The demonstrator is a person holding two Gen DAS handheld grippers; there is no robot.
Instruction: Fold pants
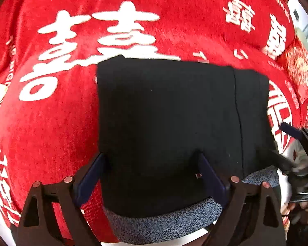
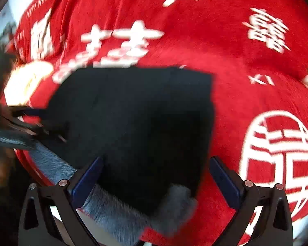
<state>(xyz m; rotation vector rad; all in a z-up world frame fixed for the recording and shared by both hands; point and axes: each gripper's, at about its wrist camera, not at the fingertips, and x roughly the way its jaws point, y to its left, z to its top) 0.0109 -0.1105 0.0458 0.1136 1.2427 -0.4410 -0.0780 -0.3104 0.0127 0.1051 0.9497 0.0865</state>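
The black pants [image 1: 164,123] lie folded into a compact rectangle on the red cloth, with a grey speckled band [image 1: 164,223] showing along the near edge. My left gripper [image 1: 151,174] hovers over that near edge, its jaws wide open; the blue fingertips [image 1: 90,176] straddle the fabric without pinching it. In the right wrist view the pants [image 2: 133,119] appear blurred, with the grey band [image 2: 117,215] near the camera. My right gripper [image 2: 157,179] is open above the pants' near right corner, nothing pressed between its pads. Each gripper shows at the other view's edge.
A red plush cloth [image 1: 51,123] with large white characters covers the surface all around the pants. A red patterned pouch [image 1: 299,69] lies at the cloth's far right edge. A white surface [image 2: 303,231] shows beyond the cloth's near rim.
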